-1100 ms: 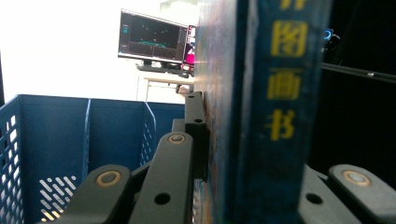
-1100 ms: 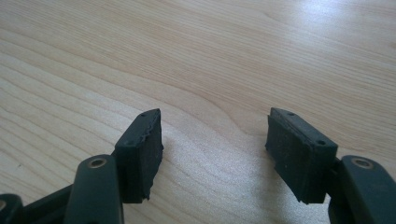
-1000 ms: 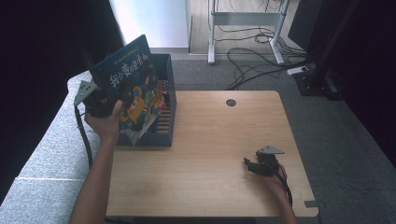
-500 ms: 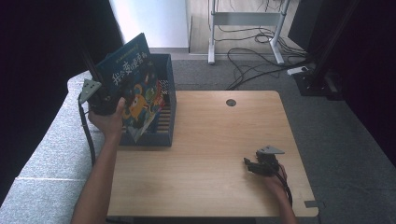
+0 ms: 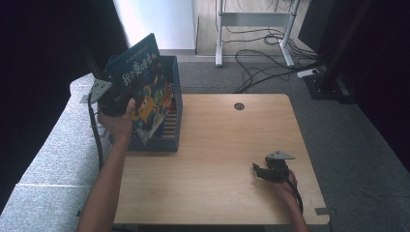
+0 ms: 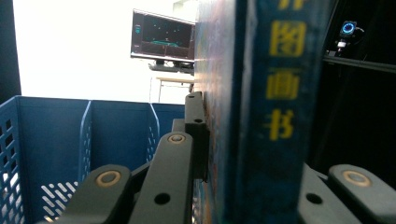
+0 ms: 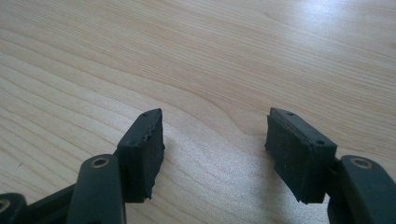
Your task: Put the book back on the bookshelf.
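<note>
The left claw [image 5: 126,99] grips a blue picture book [image 5: 140,87], holding it tilted above the blue crate [image 5: 175,116] at the bench's [image 5: 217,145] left edge. Well apart from the crate, the right claw [image 5: 258,170] rests on the bench, jaws spread and empty.

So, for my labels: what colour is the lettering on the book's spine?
Yellow lettering on the book, clearest in left gripper view.
</note>
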Demonstrator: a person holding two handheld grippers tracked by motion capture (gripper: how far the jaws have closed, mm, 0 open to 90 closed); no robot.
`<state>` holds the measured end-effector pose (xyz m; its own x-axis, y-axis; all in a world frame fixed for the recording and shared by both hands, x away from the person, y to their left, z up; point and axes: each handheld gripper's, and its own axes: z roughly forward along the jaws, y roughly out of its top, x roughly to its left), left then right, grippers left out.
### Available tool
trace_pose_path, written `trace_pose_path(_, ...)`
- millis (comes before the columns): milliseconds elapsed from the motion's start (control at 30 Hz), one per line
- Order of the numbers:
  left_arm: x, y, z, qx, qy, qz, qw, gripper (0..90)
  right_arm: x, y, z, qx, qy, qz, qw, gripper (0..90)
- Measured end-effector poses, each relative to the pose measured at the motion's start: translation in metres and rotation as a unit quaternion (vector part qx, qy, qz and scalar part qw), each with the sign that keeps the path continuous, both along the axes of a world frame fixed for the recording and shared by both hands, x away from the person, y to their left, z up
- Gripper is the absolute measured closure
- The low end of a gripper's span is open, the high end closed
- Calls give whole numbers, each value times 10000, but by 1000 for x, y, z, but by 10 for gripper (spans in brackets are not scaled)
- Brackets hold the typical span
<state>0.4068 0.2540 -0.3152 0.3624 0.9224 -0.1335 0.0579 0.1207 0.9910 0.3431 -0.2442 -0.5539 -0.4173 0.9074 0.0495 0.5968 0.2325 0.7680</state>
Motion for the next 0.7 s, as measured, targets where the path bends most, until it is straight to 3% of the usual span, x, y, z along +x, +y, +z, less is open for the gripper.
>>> trace_pose_path(200,3,-7,-3,77,-7,60,10000,825,0,0,0,-14,-2,6,10000,360)
trace_pose_path(567,12,-11,-8,-36,-38,152,9999,825,0,1,0,-75,-19,-8,10000,358)
trace_pose_path(700,15,-15,-10,18,-36,251,9997,825,0,1,0,-50,-13,-7,10000,359)
